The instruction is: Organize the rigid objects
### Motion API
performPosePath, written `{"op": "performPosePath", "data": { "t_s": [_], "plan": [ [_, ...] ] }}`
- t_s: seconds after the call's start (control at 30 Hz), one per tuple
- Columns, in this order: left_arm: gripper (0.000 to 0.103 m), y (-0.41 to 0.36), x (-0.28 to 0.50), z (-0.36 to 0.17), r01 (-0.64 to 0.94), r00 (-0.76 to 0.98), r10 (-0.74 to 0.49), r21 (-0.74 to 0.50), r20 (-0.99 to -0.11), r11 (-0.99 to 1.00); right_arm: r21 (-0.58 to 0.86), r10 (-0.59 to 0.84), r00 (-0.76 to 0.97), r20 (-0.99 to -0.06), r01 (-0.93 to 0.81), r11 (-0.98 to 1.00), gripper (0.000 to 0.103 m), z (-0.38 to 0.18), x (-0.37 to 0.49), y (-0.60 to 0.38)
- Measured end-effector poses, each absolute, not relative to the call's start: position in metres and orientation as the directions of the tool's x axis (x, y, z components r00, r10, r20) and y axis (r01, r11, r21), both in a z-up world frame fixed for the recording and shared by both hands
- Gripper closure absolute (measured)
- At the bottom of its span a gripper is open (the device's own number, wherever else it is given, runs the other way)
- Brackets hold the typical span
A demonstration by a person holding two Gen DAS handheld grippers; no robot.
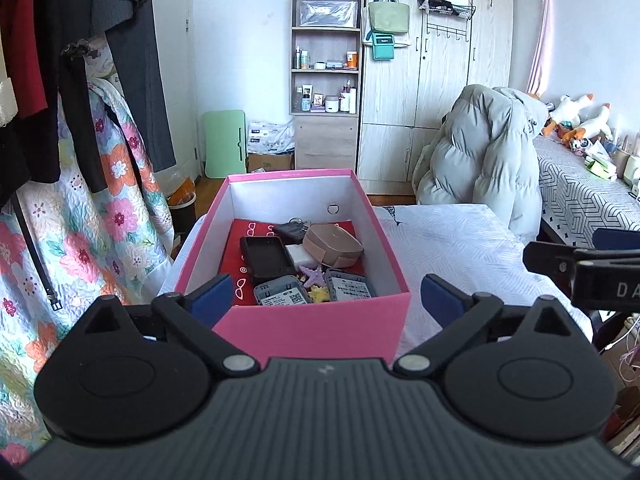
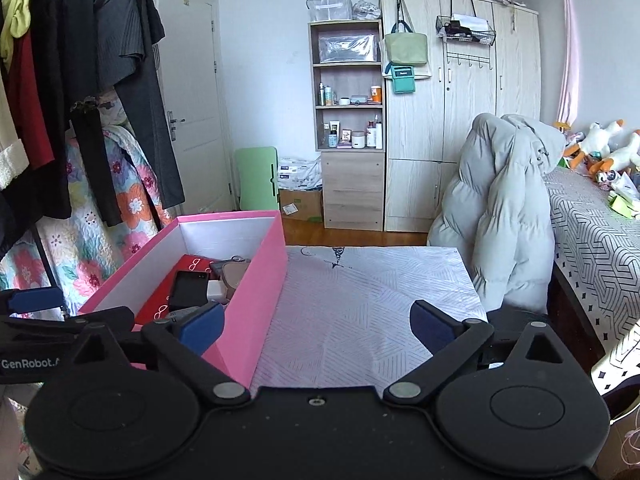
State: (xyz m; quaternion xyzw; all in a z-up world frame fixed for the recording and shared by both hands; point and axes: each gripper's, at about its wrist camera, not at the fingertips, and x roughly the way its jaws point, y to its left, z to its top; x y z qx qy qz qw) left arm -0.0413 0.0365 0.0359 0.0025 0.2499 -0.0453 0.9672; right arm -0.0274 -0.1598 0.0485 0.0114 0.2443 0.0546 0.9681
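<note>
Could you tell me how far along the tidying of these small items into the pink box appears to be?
Mostly done, it seems: the pink box already holds a black case, tan case and purple starfish. Left gripper and right gripper are open and empty. Nothing loose shows on the tablecloth.

One pink box (image 1: 312,320), two grey label-backed devices (image 1: 282,290), one purple starfish (image 1: 313,274), one black case (image 1: 267,258)
</note>
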Motion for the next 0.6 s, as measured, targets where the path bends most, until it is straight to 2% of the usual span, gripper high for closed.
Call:
{"op": "performPosePath", "data": {
  "t_s": [0.33, 0.6],
  "plan": [
    [0.001, 0.029, -0.051, 0.035, 0.012, 0.882, 0.0, 0.023, -0.471, 1.0, 0.054, 0.084, 0.876, -0.474, -0.066, 0.996, 0.002, 0.048, -0.034, -0.167],
    [0.0, 0.025, -0.053, 0.037, -0.008, 0.864, 0.029, 0.043, -0.502, 0.999, 0.043, 0.079, 0.873, -0.482, -0.067, 0.997, 0.002, 0.049, -0.038, -0.169]
  ]
}}
